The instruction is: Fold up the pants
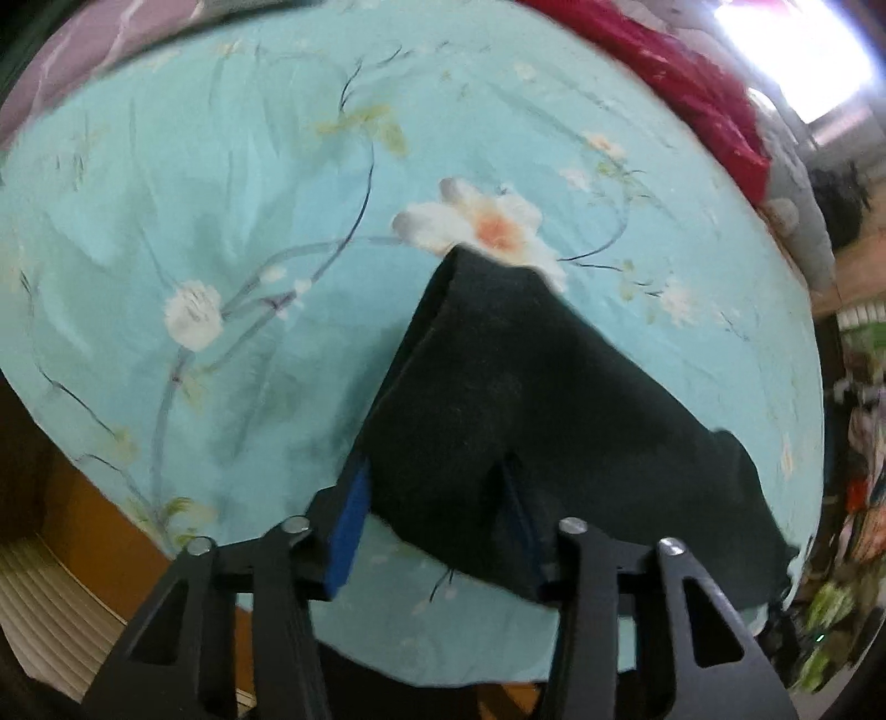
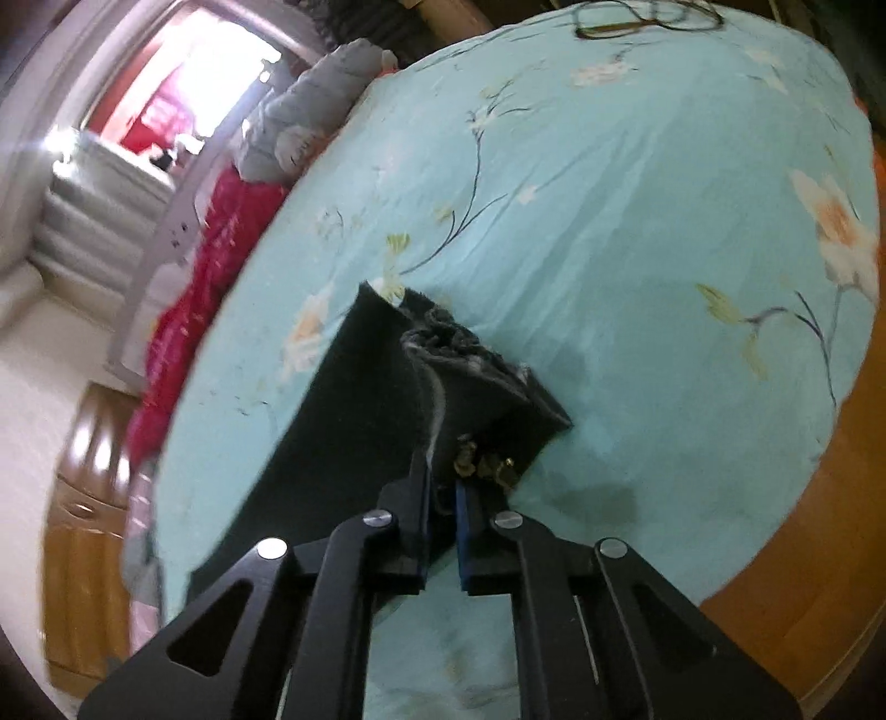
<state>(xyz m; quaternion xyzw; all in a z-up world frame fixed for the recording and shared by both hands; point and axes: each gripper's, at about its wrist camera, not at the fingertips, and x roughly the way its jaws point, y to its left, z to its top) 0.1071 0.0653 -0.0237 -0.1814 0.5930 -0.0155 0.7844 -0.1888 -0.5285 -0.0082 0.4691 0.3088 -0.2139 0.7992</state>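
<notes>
The dark green pants hang over a bed covered with a light blue floral sheet. My left gripper has its jaws wide apart, with the cloth draped between and over the blue-padded fingers; whether it grips is unclear. In the right wrist view my right gripper is shut on the waistband end of the pants, near the brass button and zipper, and holds it above the floral sheet.
A red cloth and a grey bundle lie at the bed's far edge. A wooden bed frame runs along the sheet's edge. A cable lies at the far end. Clutter stands beside the bed.
</notes>
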